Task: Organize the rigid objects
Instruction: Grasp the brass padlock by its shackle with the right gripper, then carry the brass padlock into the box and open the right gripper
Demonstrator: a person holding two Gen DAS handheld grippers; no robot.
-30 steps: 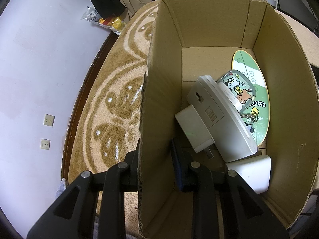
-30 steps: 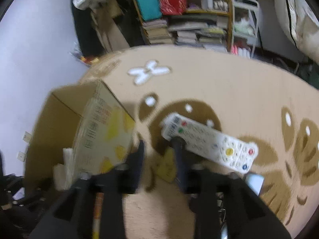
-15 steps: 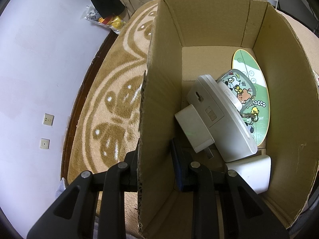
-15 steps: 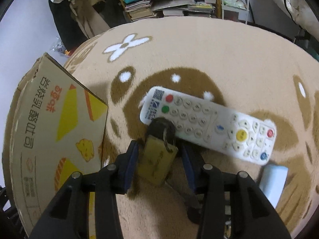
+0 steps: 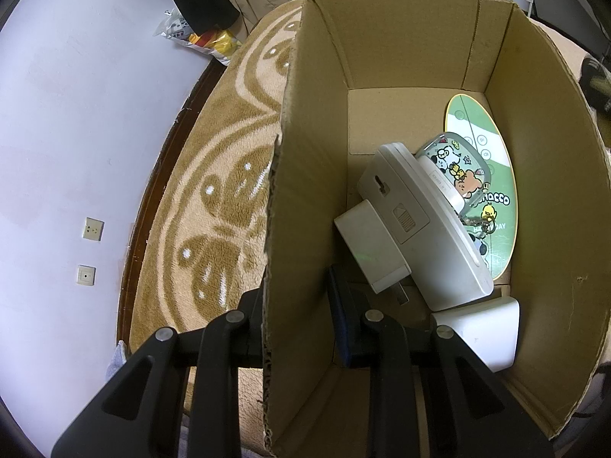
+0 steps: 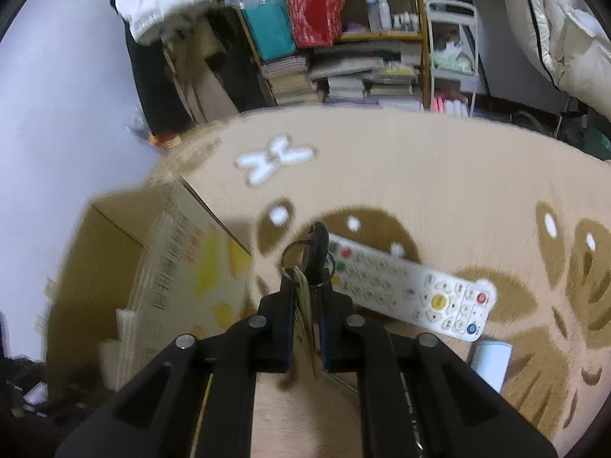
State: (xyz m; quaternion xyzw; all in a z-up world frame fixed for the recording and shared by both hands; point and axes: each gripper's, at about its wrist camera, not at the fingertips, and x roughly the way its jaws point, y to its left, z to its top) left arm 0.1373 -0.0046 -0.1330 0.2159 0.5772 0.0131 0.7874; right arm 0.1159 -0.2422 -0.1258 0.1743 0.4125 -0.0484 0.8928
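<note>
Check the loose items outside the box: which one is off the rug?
The padlock, clamped with its keys in the right gripper. The remote and the pale blue case lie on the rug.

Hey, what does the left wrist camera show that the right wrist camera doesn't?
Only the left wrist view shows the box's inside: a white clock-like device lying face down, a cartoon case, a green oval board and a white block, with the left gripper clamped on the box wall.

Only the right wrist view shows the right gripper, whose jaws have just closed on a padlock with keys, plus the white remote lying on the carpet.

Both show the cardboard box and the patterned carpet.
</note>
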